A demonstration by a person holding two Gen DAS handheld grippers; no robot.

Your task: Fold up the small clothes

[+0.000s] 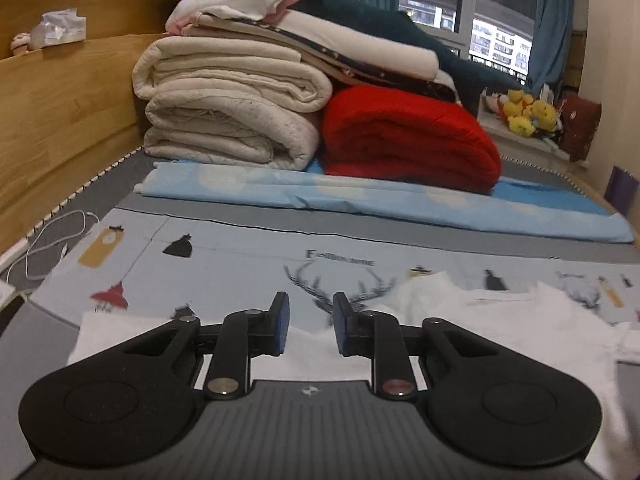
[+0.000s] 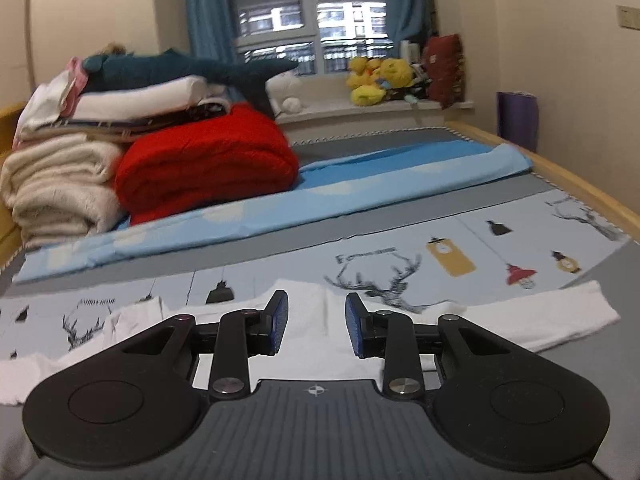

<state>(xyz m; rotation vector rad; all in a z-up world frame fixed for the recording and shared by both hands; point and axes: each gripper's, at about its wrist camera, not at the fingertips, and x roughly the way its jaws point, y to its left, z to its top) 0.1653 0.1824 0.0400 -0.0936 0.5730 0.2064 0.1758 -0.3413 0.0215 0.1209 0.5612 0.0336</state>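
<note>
Left gripper (image 1: 307, 326) at 6 o'clock, jaws apart, nothing between the pads, low over the white shirt (image 1: 460, 320). Likely lined up for a pinch on the cloth edge.

Right gripper (image 2: 316, 326) same story: jaws parted, empty, low over the shirt (image 2: 304, 344), sleeve (image 2: 568, 316) running out to 3 o'clock.

Shirt spread flat on the printed sheet (image 2: 460, 248), front-side layout, presumably so both sides can be lifted at once. Not yet folded, by the look of it.

Charger cable (image 1: 52, 240) at 9 o'clock, well off the work area.

Beyond, at 12 o'clock: folded blue sheet (image 1: 360, 196), then red blanket (image 1: 408, 136) beside cream quilts (image 1: 232, 112), stacked against the headboard to keep the front free. Yellow plush toys (image 2: 376, 78) on the window ledge, farthest back.
</note>
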